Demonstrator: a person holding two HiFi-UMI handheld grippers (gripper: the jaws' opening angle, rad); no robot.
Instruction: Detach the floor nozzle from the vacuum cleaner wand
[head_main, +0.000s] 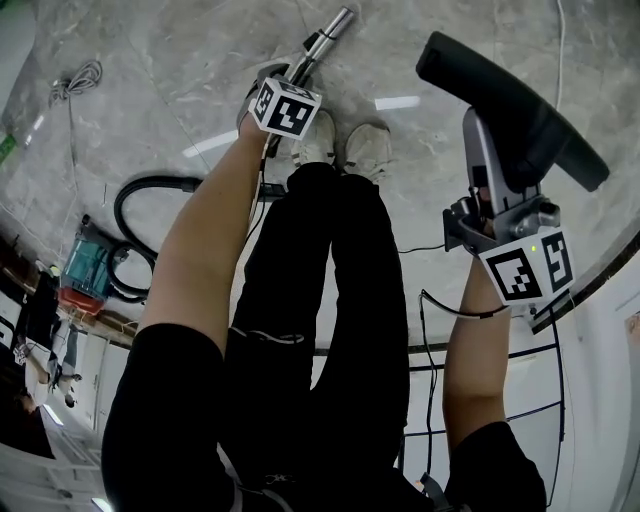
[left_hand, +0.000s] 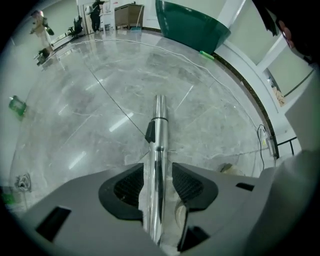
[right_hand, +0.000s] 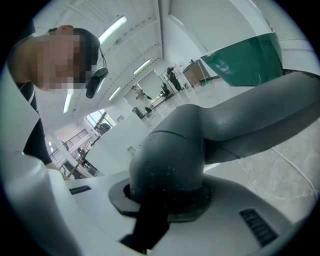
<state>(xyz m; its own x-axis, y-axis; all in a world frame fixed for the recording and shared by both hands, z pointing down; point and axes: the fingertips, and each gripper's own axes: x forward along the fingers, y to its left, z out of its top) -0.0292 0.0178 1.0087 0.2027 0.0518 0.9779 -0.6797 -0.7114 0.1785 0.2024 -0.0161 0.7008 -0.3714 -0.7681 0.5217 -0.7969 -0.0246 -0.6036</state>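
Note:
The chrome vacuum wand (head_main: 326, 40) runs along the marble floor away from the person's shoes. My left gripper (head_main: 296, 78) points steeply down over it. In the left gripper view the wand (left_hand: 159, 130) lies between the two ribbed pads (left_hand: 131, 186) of the left gripper (left_hand: 156, 182), with a thin gap showing at the right pad, so the jaws are open. The black floor nozzle (head_main: 510, 105) is apart from the wand, held up at the right. My right gripper (head_main: 488, 192) is shut on its grey neck. The nozzle's neck (right_hand: 170, 155) fills the right gripper (right_hand: 167, 200).
The teal and red vacuum body (head_main: 85, 272) with its black hose (head_main: 135, 195) lies at the left. A coiled cable (head_main: 75, 80) sits at far left. The person's legs and shoes (head_main: 345, 145) stand between the grippers. A large green container (left_hand: 192, 22) stands beyond.

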